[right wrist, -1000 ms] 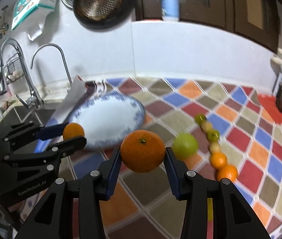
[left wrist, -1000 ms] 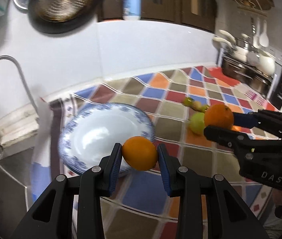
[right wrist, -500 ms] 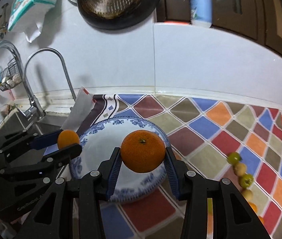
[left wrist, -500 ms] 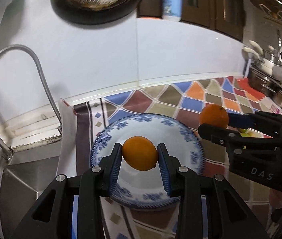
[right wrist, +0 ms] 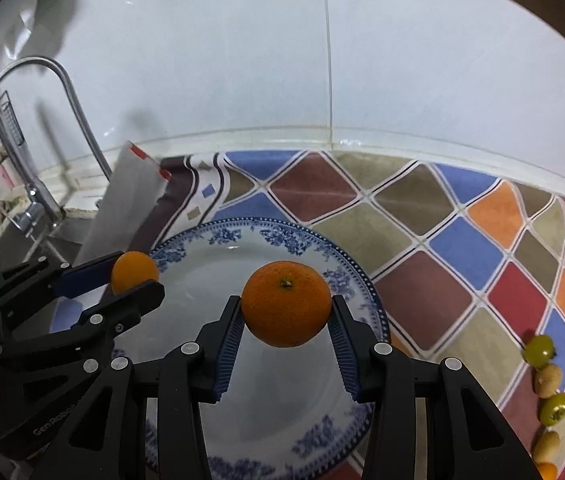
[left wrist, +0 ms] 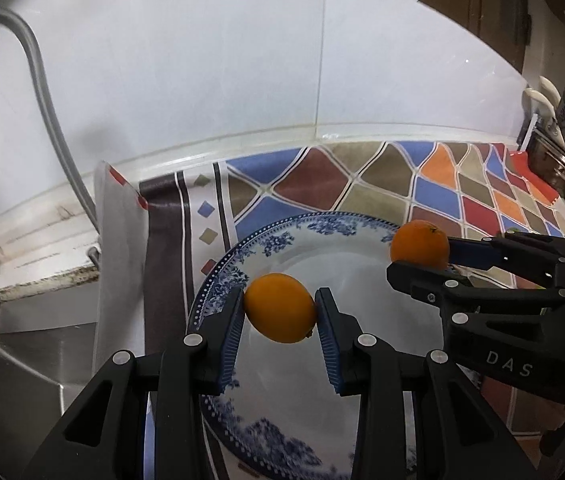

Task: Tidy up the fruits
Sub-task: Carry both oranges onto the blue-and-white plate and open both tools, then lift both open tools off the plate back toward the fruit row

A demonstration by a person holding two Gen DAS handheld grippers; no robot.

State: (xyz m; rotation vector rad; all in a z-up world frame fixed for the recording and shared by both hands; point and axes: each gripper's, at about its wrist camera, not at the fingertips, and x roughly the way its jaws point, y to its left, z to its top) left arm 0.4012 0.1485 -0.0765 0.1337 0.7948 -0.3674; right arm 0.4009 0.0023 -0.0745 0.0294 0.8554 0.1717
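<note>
A home kitchen, being indicated by a curved faucet point(right wrist: 62, 92) over a steel sink point(left wrist: 22, 344), white tiled backsplash point(right wrist: 322, 60), patterned counter cloth point(right wrist: 442, 220), blue-and-white plate point(right wrist: 302, 240).

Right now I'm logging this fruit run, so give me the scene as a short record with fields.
left gripper: shut on a small orange, held over the plate
right gripper: shut on a larger orange, also over the plate
plate: blue and white, nothing resting on it
loose fruit: small green and yellow pieces in a row on the patterned cloth, right of the plate
sink faucet: left of the plate
</note>
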